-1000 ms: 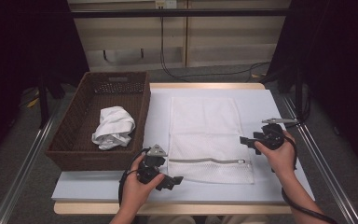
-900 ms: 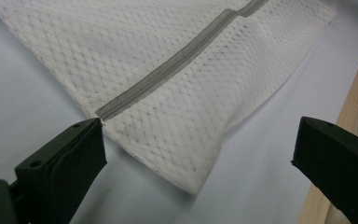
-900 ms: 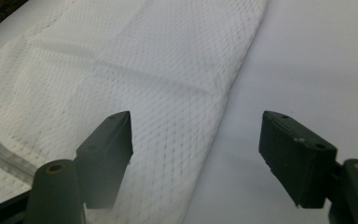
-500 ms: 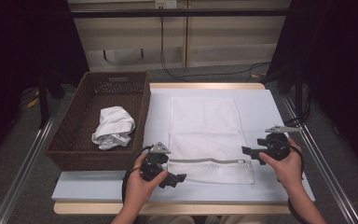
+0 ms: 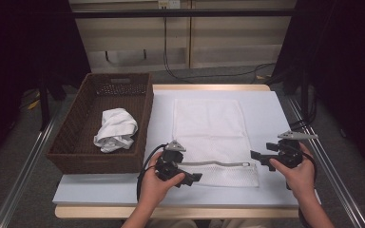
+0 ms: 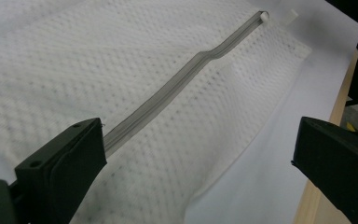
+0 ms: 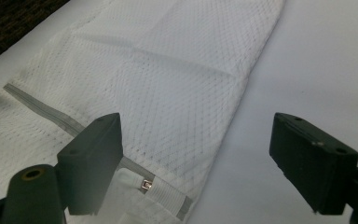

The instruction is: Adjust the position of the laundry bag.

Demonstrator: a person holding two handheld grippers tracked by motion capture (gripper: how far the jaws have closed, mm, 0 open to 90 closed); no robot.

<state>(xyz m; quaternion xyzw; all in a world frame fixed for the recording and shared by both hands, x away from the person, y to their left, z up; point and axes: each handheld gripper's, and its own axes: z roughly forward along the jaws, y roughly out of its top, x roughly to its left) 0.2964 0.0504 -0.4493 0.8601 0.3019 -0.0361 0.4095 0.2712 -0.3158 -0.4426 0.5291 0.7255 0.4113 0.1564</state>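
My 2 grippers hover over the white mesh laundry bag (image 5: 209, 128), both spread wide, pinching nothing. Left gripper (image 5: 190, 176) sits at the zipper (image 5: 216, 164); right gripper (image 5: 261, 157) beside the bag's near corner.

White mesh laundry bag (image 5: 211, 137) flat on table, long axis running away from person. Grey zipper (image 6: 177, 84) closed, slightly buckled, crossing near end. Zipper's one end beside left gripper's (image 5: 190, 179) left jaw; pull end (image 7: 145, 185) beside right gripper's (image 5: 261, 158) left jaw. Nothing clamped.
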